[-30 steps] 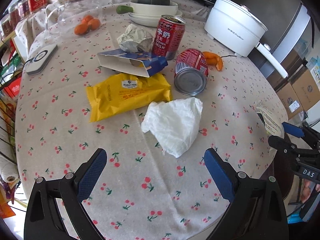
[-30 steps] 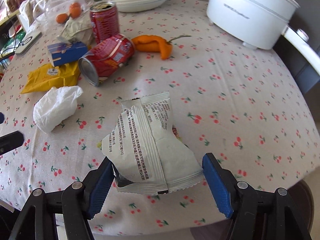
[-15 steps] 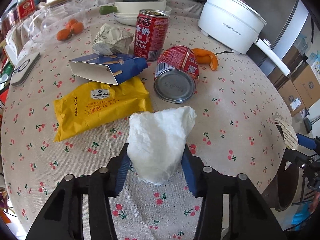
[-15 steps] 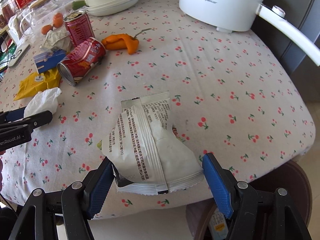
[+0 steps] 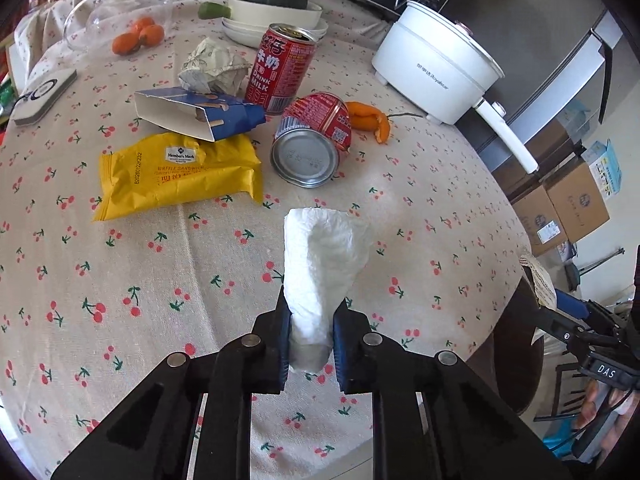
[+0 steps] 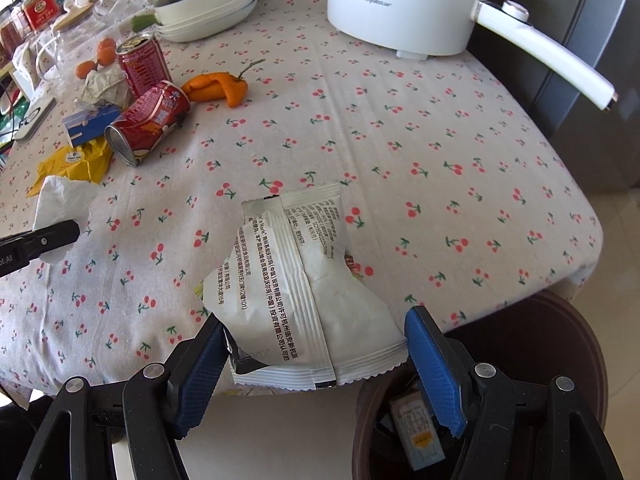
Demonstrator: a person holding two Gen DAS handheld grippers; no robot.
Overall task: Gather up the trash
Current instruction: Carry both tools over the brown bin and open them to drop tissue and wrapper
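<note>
Both grippers share one build: the left gripper [image 5: 310, 338] and right gripper [image 6: 316, 354] have matte black linkage arms with silver round rivets and textured blue pads [image 6: 434, 364] (white lettering at three o'clock).

Tipped can [image 5: 310, 142] between wrapper [image 5: 180, 174] and pepper [image 5: 370, 122], on table [image 5: 120, 280]

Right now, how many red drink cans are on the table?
2. One can stands upright beside the crumpled paper wad; the other can lies on its side in front of it, next to the orange pepper. None seems hidden.
</note>
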